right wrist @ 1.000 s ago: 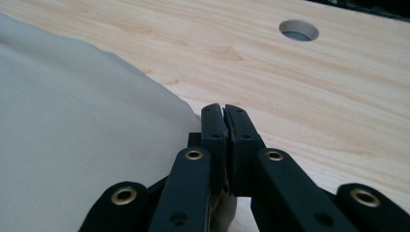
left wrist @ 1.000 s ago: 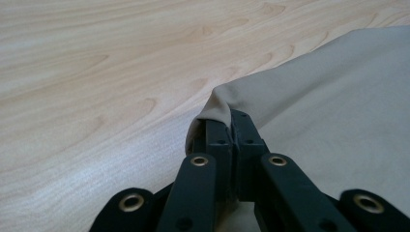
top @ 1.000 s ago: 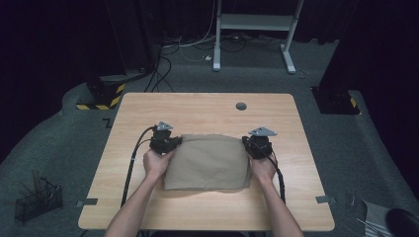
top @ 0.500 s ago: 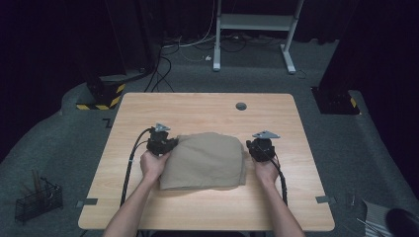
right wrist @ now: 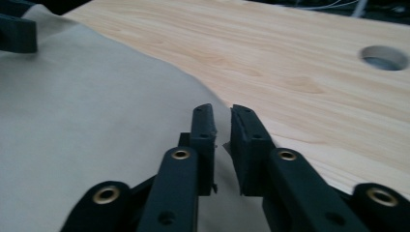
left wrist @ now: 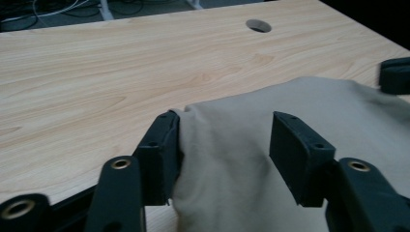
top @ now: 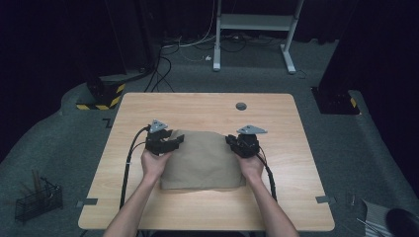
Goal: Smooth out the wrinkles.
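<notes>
Cloth (top: 202, 160), tan, folded, slightly rumpled

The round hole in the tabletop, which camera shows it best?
The high view: the hole sits whole and unblocked beyond the cloth. The left gripper view shows it far off near the top edge; the right gripper view shows it blurred at the right edge.

Ahead of both sets of fingers the table (top: 207, 106) lies bare up to a small round hole (top: 241, 106) near its far edge, while the tan cloth (top: 202, 160) heaped between them blocks the straight way from one to the other.
</notes>
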`<state>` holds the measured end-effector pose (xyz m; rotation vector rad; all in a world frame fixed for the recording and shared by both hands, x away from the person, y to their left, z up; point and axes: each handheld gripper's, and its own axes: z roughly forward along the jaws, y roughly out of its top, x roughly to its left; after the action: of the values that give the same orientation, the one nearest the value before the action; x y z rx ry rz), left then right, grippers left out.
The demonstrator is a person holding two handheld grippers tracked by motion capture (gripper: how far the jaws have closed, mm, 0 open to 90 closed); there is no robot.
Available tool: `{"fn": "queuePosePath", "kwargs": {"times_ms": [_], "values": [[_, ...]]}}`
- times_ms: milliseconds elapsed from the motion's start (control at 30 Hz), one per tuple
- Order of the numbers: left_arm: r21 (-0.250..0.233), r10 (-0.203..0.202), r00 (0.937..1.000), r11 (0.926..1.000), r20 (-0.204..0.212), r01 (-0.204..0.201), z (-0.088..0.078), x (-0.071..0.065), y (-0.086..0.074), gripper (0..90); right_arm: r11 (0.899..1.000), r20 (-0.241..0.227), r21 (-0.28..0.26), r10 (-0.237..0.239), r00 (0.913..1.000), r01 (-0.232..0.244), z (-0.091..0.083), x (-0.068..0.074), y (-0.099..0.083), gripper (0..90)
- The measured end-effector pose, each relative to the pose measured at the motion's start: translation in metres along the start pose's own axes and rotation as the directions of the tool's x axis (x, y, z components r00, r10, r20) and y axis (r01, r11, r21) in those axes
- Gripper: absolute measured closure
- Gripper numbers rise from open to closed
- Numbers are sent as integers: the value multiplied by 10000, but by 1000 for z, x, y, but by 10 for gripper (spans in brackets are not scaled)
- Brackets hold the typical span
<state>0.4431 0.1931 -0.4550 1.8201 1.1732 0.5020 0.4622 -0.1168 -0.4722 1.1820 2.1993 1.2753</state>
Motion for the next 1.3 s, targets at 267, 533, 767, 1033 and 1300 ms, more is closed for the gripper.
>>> {"fn": "queuePosePath", "kwargs": {"times_ms": [267,533,767,1033,1300], "values": [[-443,-71,10000,9990,44,73,-13,-1,4,411,9974,-191,721,-38,9998,52,20,9,-4,707],[-486,59,9973,9988,736,-23,-19,-7,5,389,9952,-161,978,-41,9999,57,25,8,-7,668],[812,511,9974,9952,508,-552,27,-16,-13,413,9951,83,984,-102,9999,94,26,7,-10,633],[981,17,9983,9952,581,-74,34,-1,-26,432,9886,648,1460,273,9975,-365,20,-20,-32,639],[951,-345,9984,9950,440,302,23,5,-21,396,9879,1113,1500,233,9935,-399,10,-28,-41,630]]}}
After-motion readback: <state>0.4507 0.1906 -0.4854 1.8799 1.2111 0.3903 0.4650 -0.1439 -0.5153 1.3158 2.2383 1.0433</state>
